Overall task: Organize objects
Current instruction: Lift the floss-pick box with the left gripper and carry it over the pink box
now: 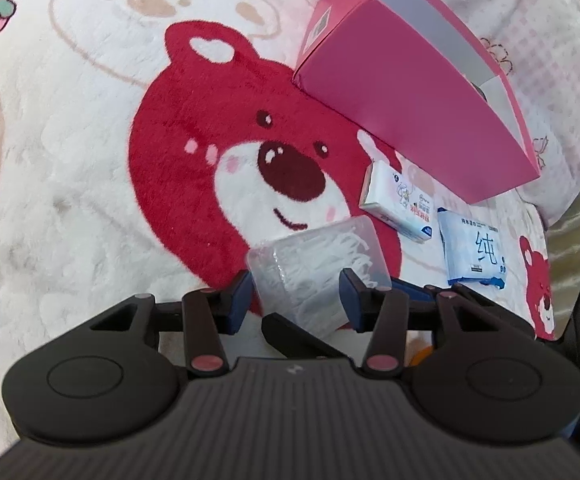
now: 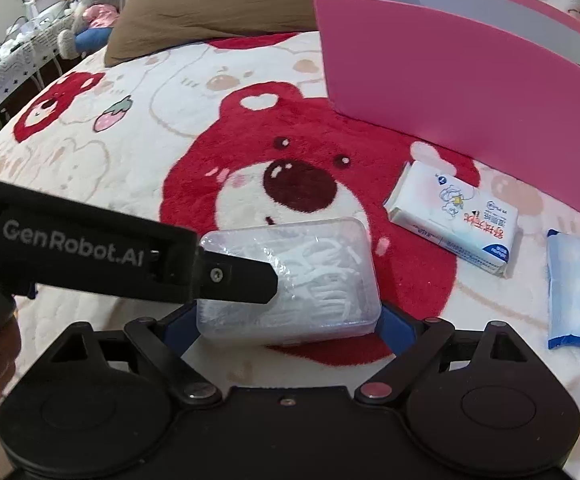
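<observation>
Floss-pick box (image 2: 290, 280) between right gripper (image 2: 290, 326) fingers — left gripper (image 1: 296, 300) alongside.

"GenRobot.AI" — left claw arm (image 2: 89, 256); "纯" — wipes pack (image 1: 474, 250).

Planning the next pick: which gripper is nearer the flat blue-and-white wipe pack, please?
Right. The right gripper sits just left of the wipe pack; the left gripper reaches in from farther left.

- Soft, even indoor light; both views bright, colours vivid.
- Only faint shadow beneath the pink box (image 2: 466, 92).
- Strong fisheye bending at the edges; corners go dark.
- Far background slightly soft.
</observation>
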Demonstrator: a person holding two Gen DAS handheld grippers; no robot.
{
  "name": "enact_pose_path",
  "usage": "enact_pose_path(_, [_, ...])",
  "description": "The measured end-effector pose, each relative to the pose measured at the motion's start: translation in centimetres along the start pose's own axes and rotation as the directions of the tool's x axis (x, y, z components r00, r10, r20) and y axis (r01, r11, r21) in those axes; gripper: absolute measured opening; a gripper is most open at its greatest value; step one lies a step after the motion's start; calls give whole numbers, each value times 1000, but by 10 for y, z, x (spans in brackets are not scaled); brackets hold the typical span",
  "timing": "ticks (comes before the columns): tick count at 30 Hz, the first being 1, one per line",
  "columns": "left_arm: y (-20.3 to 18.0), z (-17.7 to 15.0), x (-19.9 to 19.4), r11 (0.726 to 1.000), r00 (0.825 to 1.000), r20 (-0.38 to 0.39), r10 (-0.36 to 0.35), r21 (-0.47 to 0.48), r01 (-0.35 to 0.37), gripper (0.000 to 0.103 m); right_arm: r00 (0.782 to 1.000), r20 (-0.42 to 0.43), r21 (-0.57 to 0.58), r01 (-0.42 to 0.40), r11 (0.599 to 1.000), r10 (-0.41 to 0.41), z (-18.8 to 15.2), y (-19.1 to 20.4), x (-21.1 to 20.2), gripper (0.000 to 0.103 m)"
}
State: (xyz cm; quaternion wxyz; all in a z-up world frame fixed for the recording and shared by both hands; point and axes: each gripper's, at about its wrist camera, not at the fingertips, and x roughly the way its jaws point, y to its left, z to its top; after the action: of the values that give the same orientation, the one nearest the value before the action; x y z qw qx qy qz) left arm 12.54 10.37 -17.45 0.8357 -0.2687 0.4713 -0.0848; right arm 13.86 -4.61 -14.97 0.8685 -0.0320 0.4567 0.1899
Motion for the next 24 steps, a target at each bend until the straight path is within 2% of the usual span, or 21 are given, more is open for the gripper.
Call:
enact_pose_path(4, [-11, -6, -12, 997, 1000, 4, 12, 79, -12, 46, 1000, 4, 4, -1, 1000, 1, 0, 2, -6, 93])
enact_pose_path(10, [-20, -9, -21, 996, 999, -21, -26, 86, 28, 46, 1000, 19, 19, 6, 1000, -6, -6, 2, -26, 93])
enact_pose_path(16, [-56, -6, -30, 983, 999, -29, -14, 182, 19, 45, 999, 49, 45, 10, 999, -13, -7, -9, -50, 94])
enact_pose_path(22, [-78, -8, -44, 979, 999, -39, -32, 202, 39, 46, 998, 58, 73, 29, 997, -33, -8, -14, -75, 93])
enact_pose_path(24, [-85, -8, -49, 978, 999, -26, -47, 203, 52, 47, 998, 48, 116, 29, 993, -35, -6, -18, -87, 94])
